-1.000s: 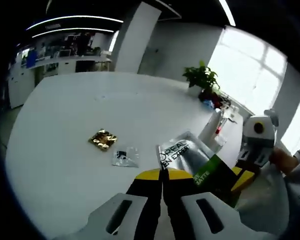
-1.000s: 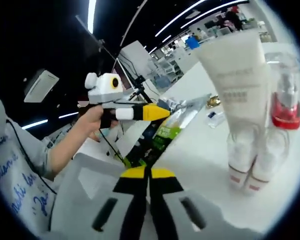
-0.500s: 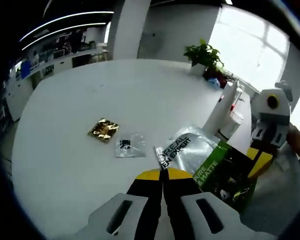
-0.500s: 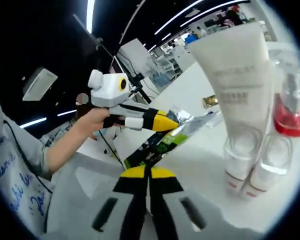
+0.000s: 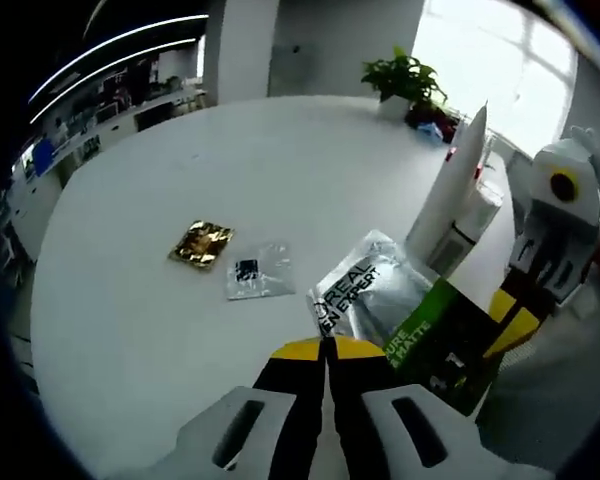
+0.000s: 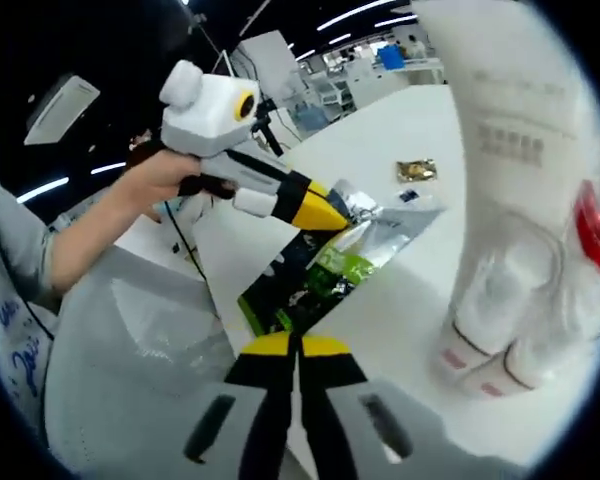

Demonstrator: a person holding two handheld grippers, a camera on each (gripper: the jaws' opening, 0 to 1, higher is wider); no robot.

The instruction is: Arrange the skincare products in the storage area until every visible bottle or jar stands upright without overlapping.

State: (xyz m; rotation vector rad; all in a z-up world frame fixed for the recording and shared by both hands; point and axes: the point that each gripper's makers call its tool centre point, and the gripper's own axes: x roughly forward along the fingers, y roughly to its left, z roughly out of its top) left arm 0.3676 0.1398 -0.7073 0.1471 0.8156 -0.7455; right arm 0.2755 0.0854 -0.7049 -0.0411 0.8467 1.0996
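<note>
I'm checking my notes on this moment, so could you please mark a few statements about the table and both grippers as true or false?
1. The left gripper pinches the silver-and-green sachet. True.
2. The gold packet lies on top of the clear packet. False: they lie side by side.
3. The white tube stands upright. True.
4. The right gripper is wide open. False: its jaws are together.

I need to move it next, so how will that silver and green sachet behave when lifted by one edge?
The silver and green sachet looks like a thin foil pouch, so it would probably sag rather than stay stiff. Its glossy surface suggests it may slip in the left gripper. It lies flat on the white table, so rolling seems unlikely.
</note>
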